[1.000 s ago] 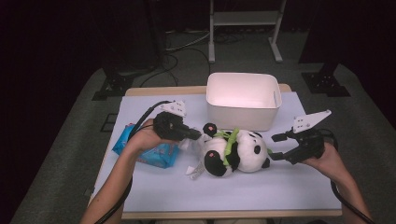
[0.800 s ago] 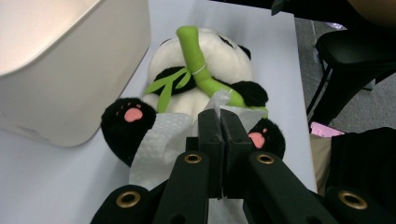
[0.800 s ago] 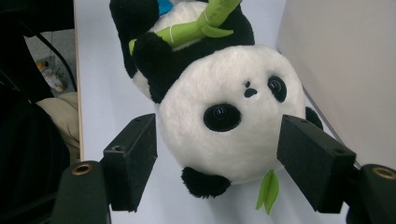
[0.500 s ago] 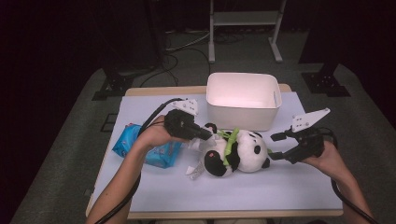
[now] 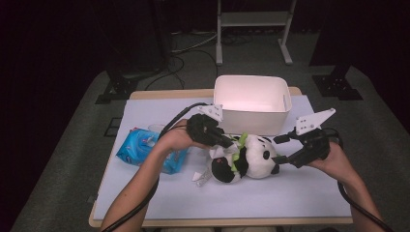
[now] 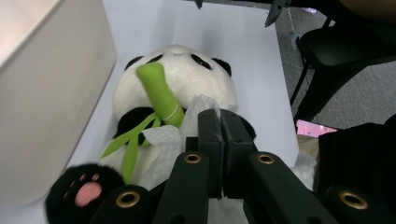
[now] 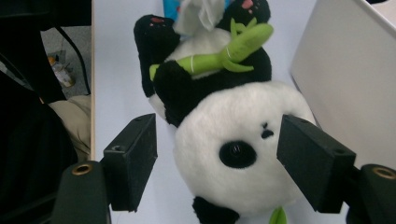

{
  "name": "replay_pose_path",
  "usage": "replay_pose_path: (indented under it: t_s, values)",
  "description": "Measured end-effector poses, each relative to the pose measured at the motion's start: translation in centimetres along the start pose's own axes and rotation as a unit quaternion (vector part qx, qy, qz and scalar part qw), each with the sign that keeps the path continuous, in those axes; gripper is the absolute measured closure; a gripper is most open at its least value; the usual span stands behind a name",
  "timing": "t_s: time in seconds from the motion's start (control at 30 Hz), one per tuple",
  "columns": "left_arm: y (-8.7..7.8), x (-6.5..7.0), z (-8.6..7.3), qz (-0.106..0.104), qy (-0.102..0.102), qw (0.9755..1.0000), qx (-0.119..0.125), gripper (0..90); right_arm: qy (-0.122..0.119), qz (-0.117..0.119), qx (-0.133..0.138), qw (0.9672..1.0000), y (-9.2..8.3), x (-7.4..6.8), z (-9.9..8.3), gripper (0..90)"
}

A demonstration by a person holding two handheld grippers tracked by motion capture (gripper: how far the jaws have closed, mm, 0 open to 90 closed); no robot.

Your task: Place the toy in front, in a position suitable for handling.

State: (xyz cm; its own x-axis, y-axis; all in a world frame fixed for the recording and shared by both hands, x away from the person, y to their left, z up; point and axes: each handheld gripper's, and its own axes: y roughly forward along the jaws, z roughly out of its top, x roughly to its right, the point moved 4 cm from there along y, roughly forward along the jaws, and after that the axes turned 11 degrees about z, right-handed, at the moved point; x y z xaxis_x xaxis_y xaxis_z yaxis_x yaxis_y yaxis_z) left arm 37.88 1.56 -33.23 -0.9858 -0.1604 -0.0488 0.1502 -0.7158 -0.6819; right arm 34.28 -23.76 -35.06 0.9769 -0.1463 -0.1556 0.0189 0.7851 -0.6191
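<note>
Lying on its back near the middle of the table [image 5: 145, 193], the panda [image 5: 251, 157] runs w/ its long axis roughly 3-to-9 o'clock in the high view: head toward 3, feet toward 9, tilted slightly so the feet sit a bit lower in frame. We see the bamboo stalk [image 6: 161, 93] across its chest, leaves trailing toward the feet.

Our left gripper [image 5: 226, 141] comes in from approx. 9 o'clock, over the panda's belly. In the left gripper view the jaws are pressed together, and a white tissue [image 6: 161, 144] bunches up right at the pads [image 6: 208, 128]; we can't tell for sure whether the tissue is pinched between them or just lies under them. The tissue rests on the panda's belly, beside the bamboo.

Our right gripper [image 5: 279, 149] sits at the 3 o'clock end, jaws spread wide apart, one either side of the panda's head. In the right gripper view both pads [image 7: 133, 161] stand clear of the fur, not pressing.

The white bin [image 5: 254, 96] is at 12 o'clock from the panda, just beside it. A blue wipes pack [image 5: 142, 147] lies at 9 o'clock, partly under our left forearm.
</note>
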Motion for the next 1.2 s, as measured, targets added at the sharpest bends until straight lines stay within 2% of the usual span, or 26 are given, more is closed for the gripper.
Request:
replay_pose_path:
  t_s: [0.03, 0.2, 0.37, 0.5, 0.57, 0.67, 0.7, 0.73, 0.77, 0.8, 0.83, 0.9, 1.0, 1.07, 1.1, 1.13, 1.2]
  values:
    - [0.0, 0.0, 0.0, 0.0, 0.0, 1.0, 0.0, 89.0, 0.0, 0.0, 0.0, 1.0, 0.0, 0.0, 0.0, 27.8]
    - [2.1, 0.6, 0.8, -0.016, 0.013, 0.9997, -0.013, 89.0, -0.012, 0.017, -0.003, 0.9998, 1.4, -0.1, 0.8, 29.6]
    - [3.0, 1.0, 1.4, -0.025, 0.019, 0.9994, -0.014, 88.9, -0.022, 0.025, -0.01, 0.9994, 2.4, -0.2, 1.4, 30.5]
    - [3.8, 1.4, 2.2, -0.035, 0.028, 0.9989, -0.012, 88.6, -0.027, 0.031, -0.015, 0.999, 3.3, -0.1, 1.7, 35.6]
    - [4.2, 1.7, 2.7, -0.041, 0.035, 0.9985, -0.013, 88.6, -0.026, 0.032, -0.009, 0.9991, 3.5, 0.0, 1.7, 43.0]
    - [4.4, 1.9, 3.0, -0.045, 0.036, 0.9983, -0.012, 88.3, -0.028, 0.034, -0.009, 0.999, 3.5, 0.1, 1.7, 47.7]
    - [4.4, 2.0, 3.1, -0.047, 0.034, 0.9982, -0.012, 88.3, -0.025, 0.038, -0.011, 0.9989, 3.6, 0.1, 1.6, 53.2]
    - [4.5, 2.0, 3.2, -0.049, 0.034, 0.9981, -0.011, 88.4, -0.024, 0.031, -0.02, 0.999, 3.7, 0.1, 1.5, 59.6]
    - [4.5, 2.1, 3.2, -0.051, 0.035, 0.998, -0.014, 88.3, -0.025, 0.032, -0.023, 0.9989, 3.7, 0.2, 1.4, 68.5]
    - [4.5, 2.1, 3.2, -0.051, 0.039, 0.9979, -0.015, 88.0, -0.029, 0.039, -0.024, 0.9985, 3.8, 0.1, 1.3, 73.8]
    - [4.5, 2.1, 3.2, -0.051, 0.039, 0.9979, -0.015, 87.5, -0.029, 0.039, -0.024, 0.9985, 3.8, 0.1, 1.3, 73.8]
    - [4.5, 2.0, 3.1, -0.05, 0.036, 0.998, -0.015, 84.6, -0.039, 0.044, -0.029, 0.9978, 3.9, 0.0, 1.0, 88.6]
    - [4.4, 1.7, 3.0, -0.042, 0.028, 0.9985, -0.018, 74.9, -0.039, 0.047, -0.035, 0.9976, 3.9, 0.1, 0.7, 89.4]
    - [4.1, 1.6, 2.9, -0.039, 0.024, 0.9989, -0.012, 74.1, -0.033, 0.044, -0.033, 0.998, 3.6, 0.3, 0.6, 89.5]
    - [4.1, 1.6, 2.9, -0.039, 0.024, 0.9989, -0.012, 70.9, -0.033, 0.044, -0.033, 0.998, 3.6, 0.3, 0.6, 89.5]
    - [3.7, 1.4, 2.7, -0.035, 0.013, 0.9993, -0.009, 66.2, -0.029, 0.04, -0.031, 0.9983, 3.2, 0.4, 0.4, 89.6]
    - [3.5, 1.3, 2.6, -0.028, 0.01, 0.9995, -0.01, 65.2, -0.022, 0.04, -0.031, 0.9985, 2.7, 0.7, 0.0, 89.6]
